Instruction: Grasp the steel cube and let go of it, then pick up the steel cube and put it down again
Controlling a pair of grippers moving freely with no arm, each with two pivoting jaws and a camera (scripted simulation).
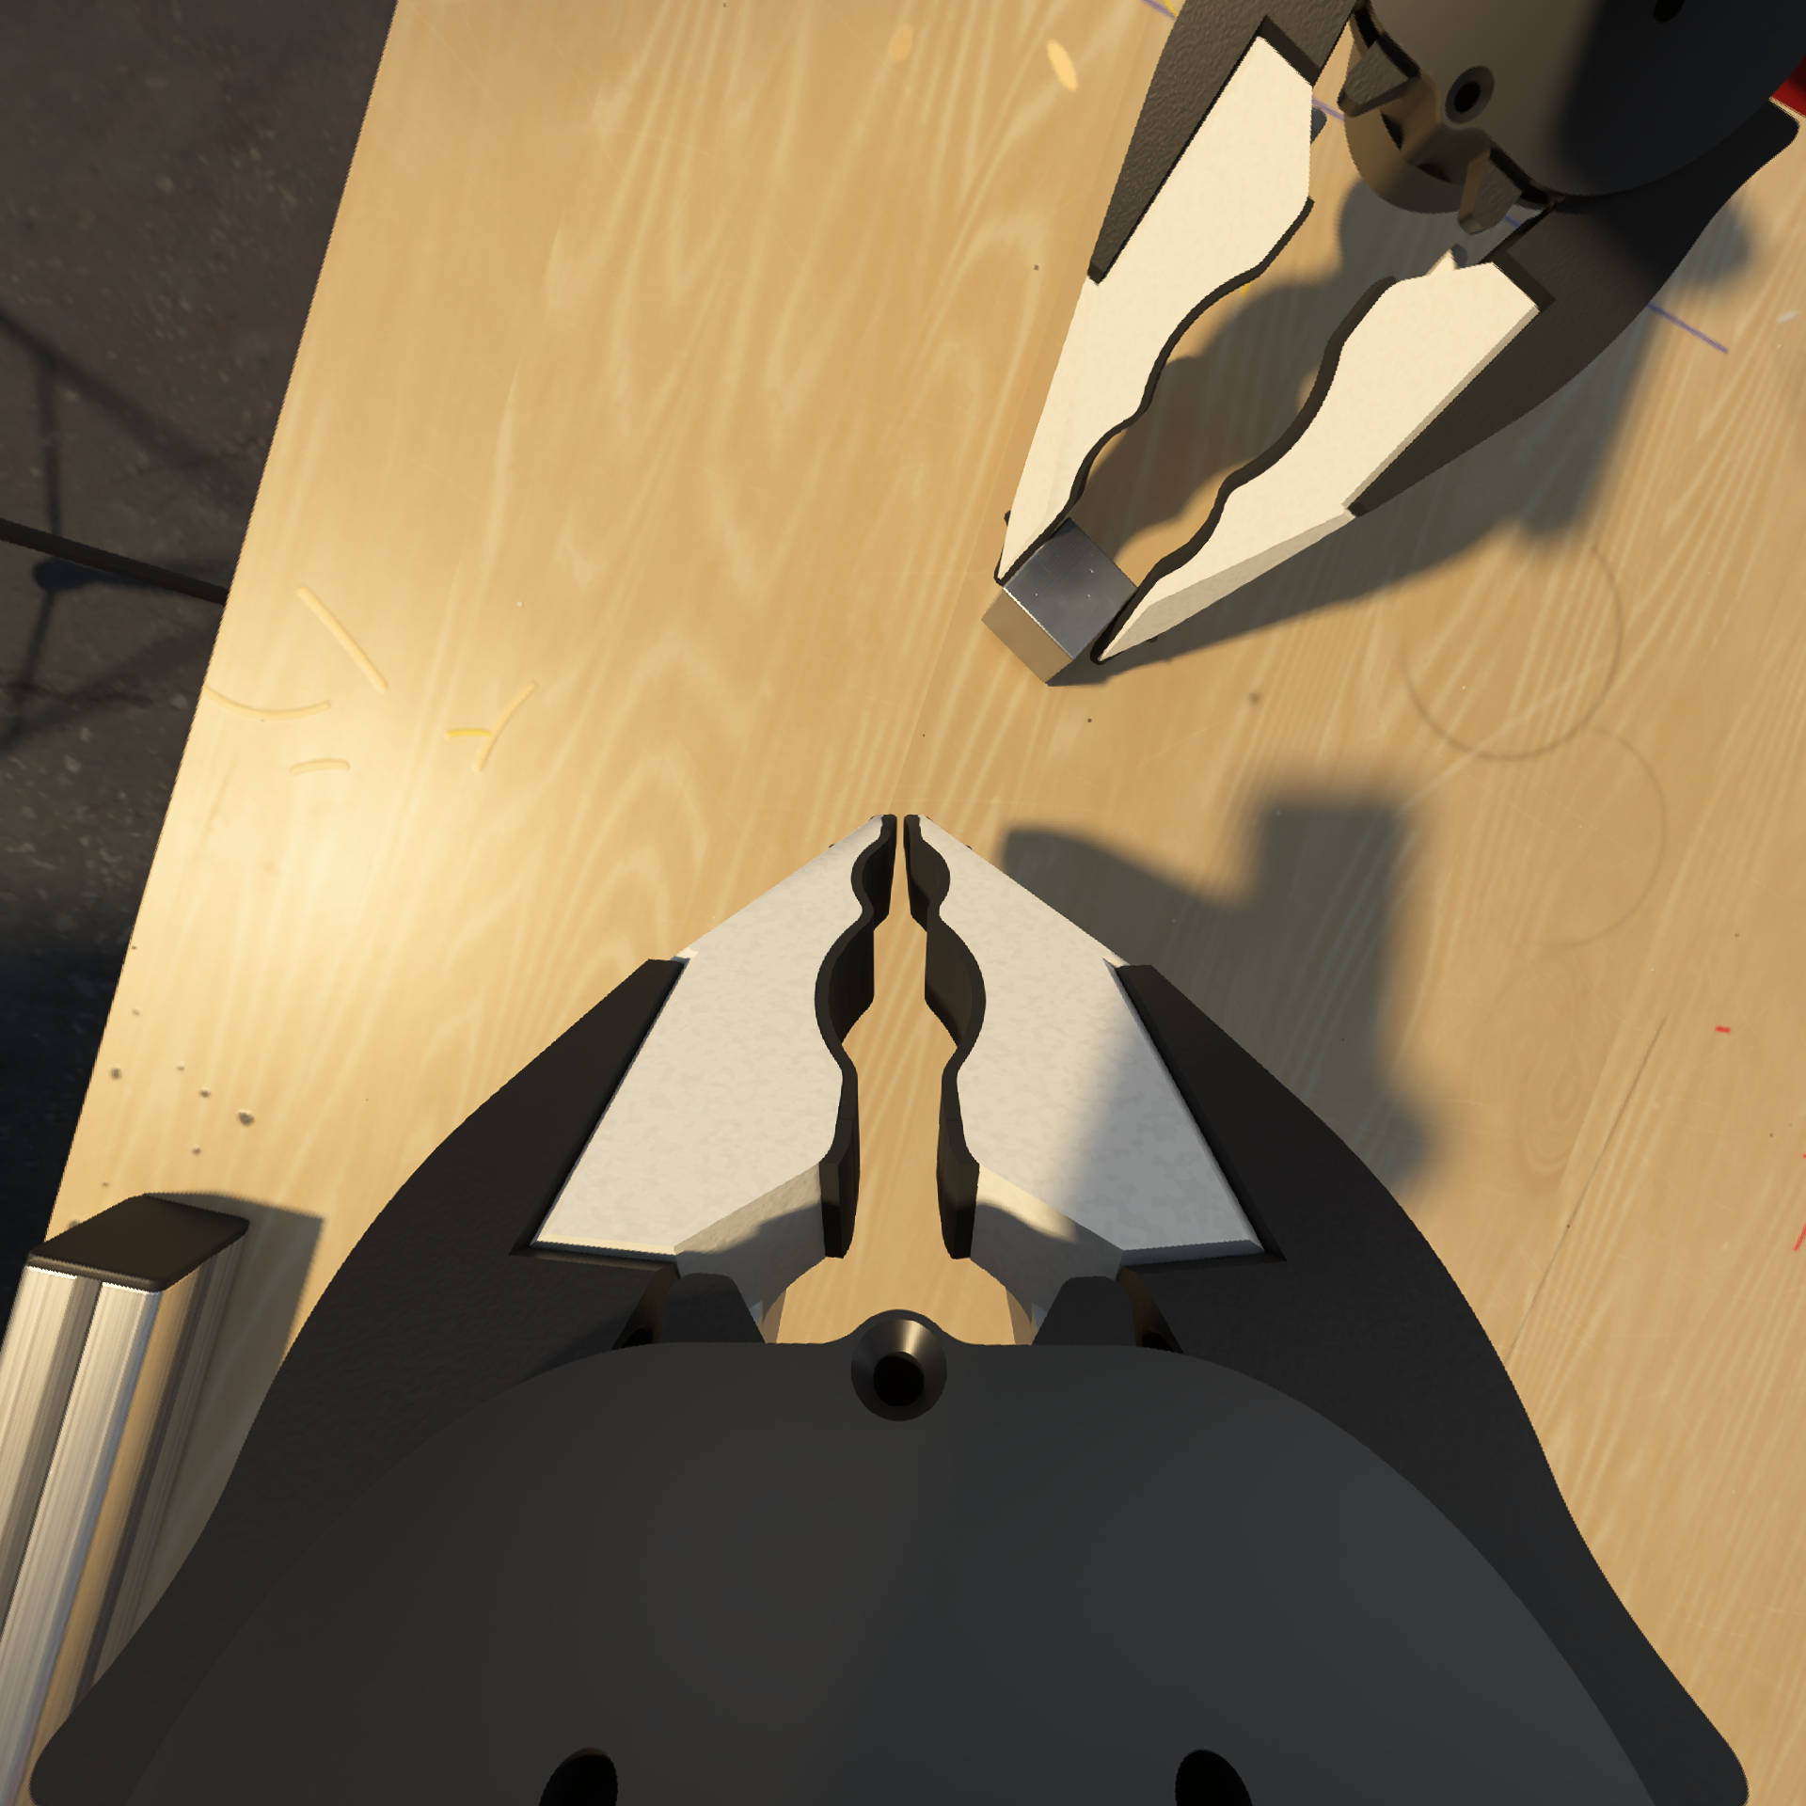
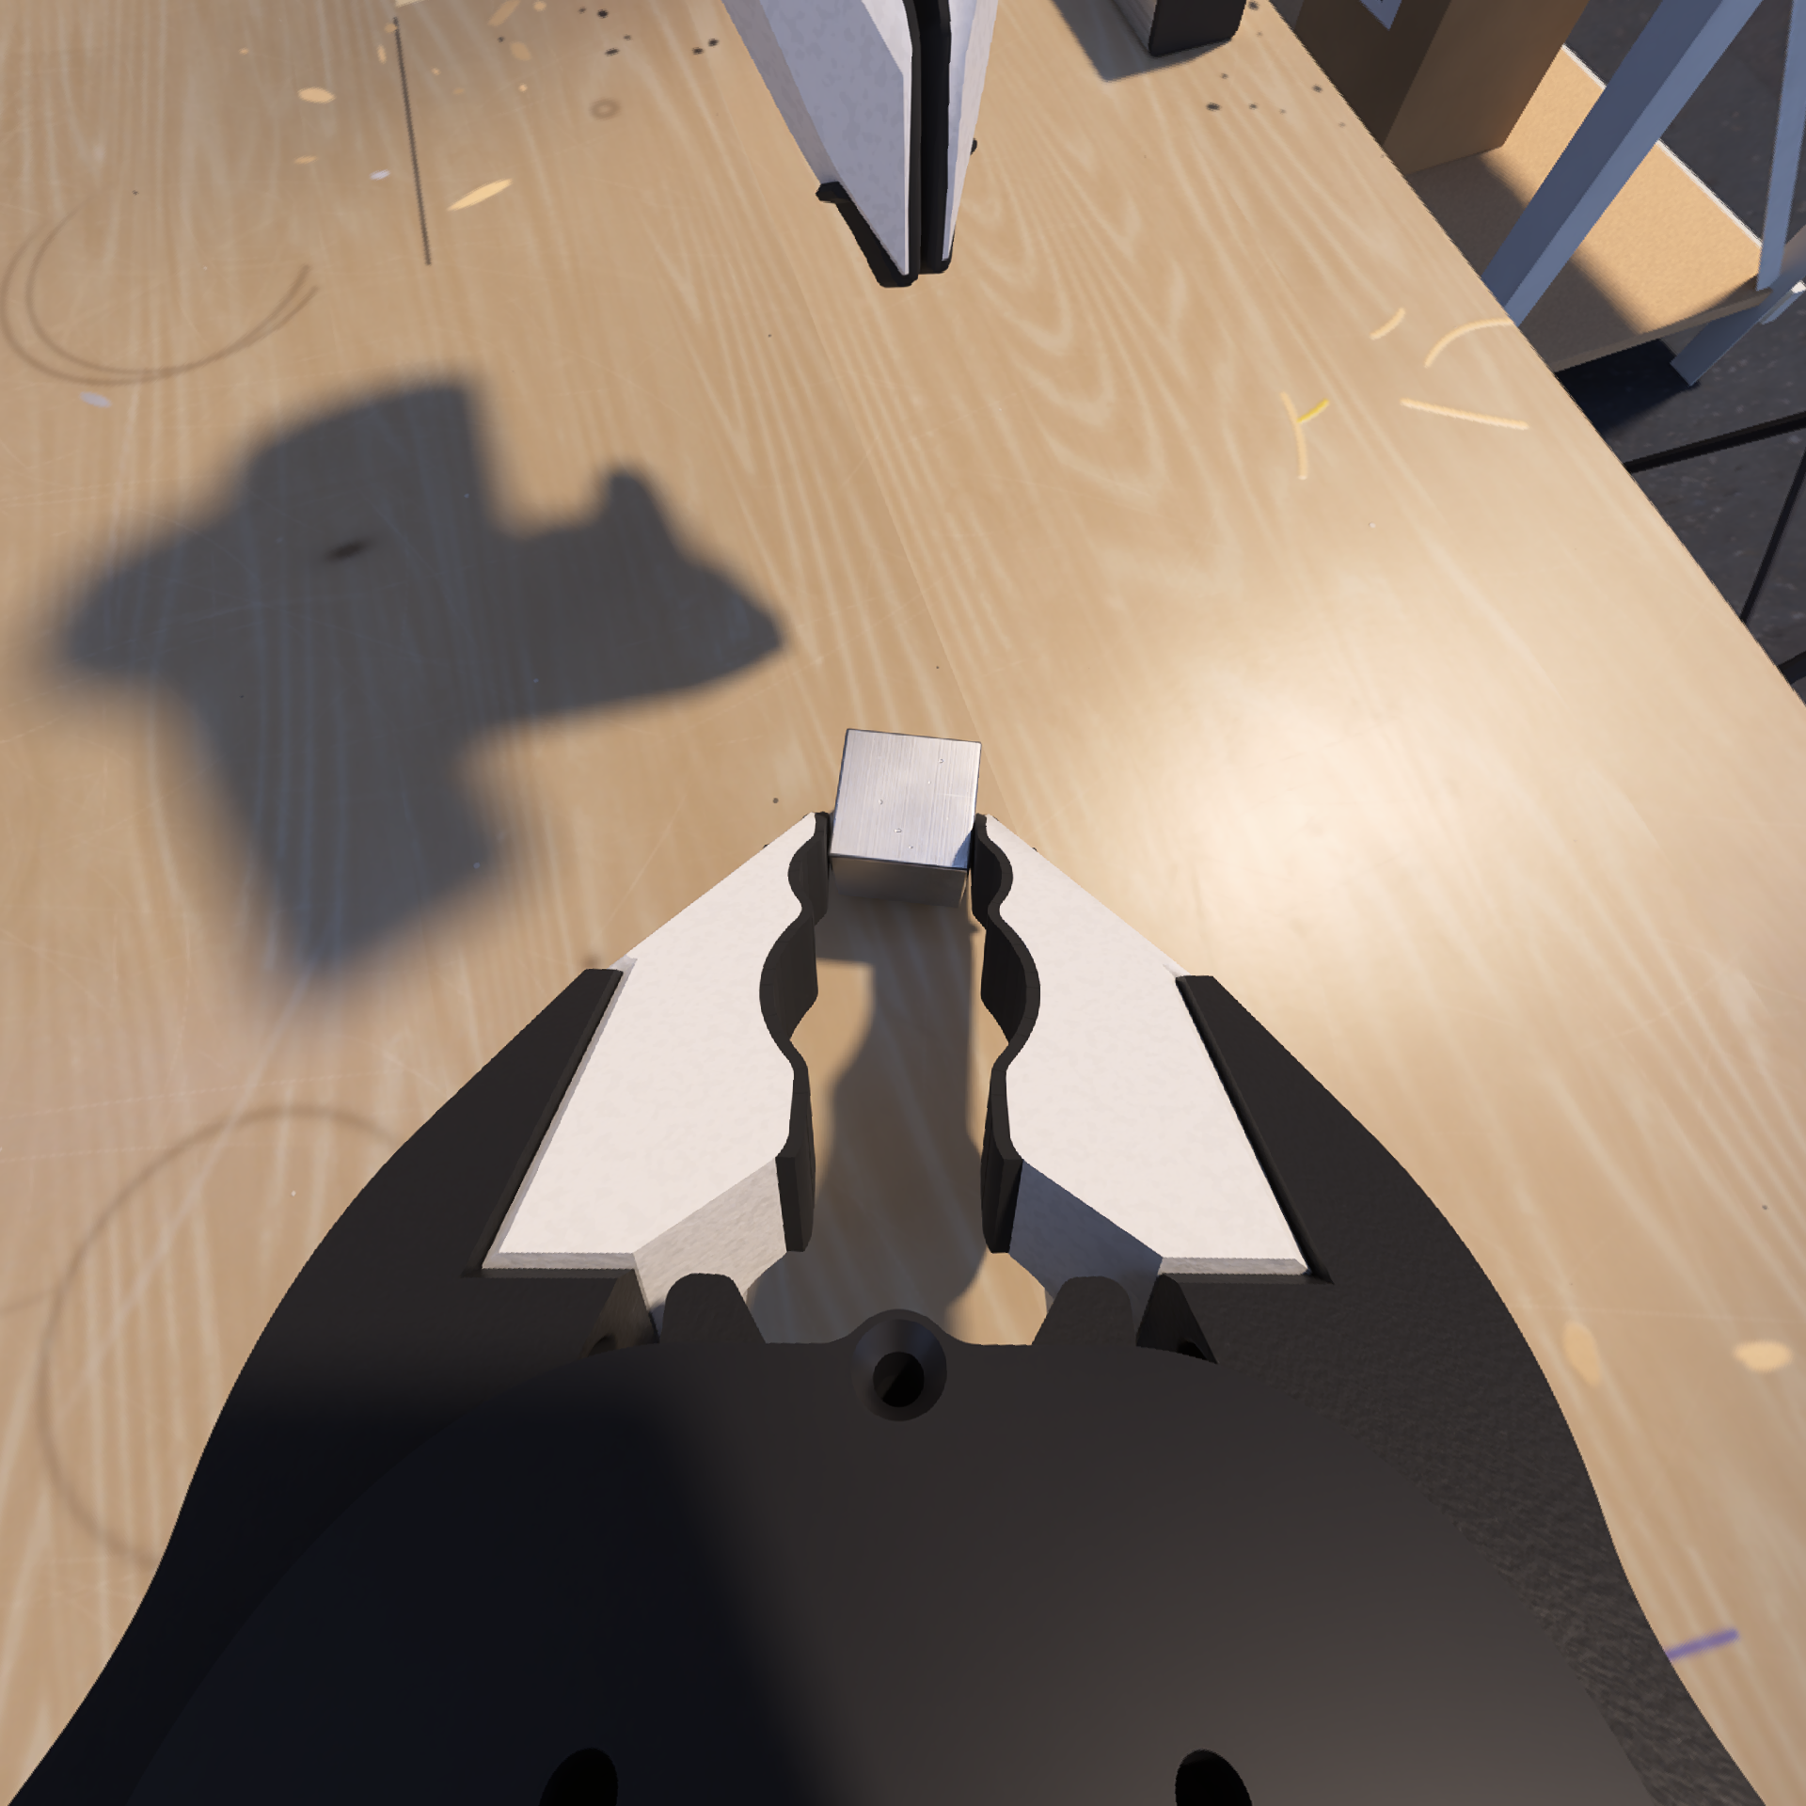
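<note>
We got warm, low light raking across the counter (image 2: 1270, 684), leaving a bright glare patch and long soft-edged shadows behind both grippers. Everything looked sharp, though the wide lens bent the counter edges pretty hard.

The steel cube (image 2: 905, 811) sits between the right gripper's (image 2: 901, 842) fingertips, on the table (image 2: 1270, 743). The left gripper (image 1: 899, 823) is well apart, straight ahead of the right jaws, its own tips together over bare table with nothing between them.
</note>
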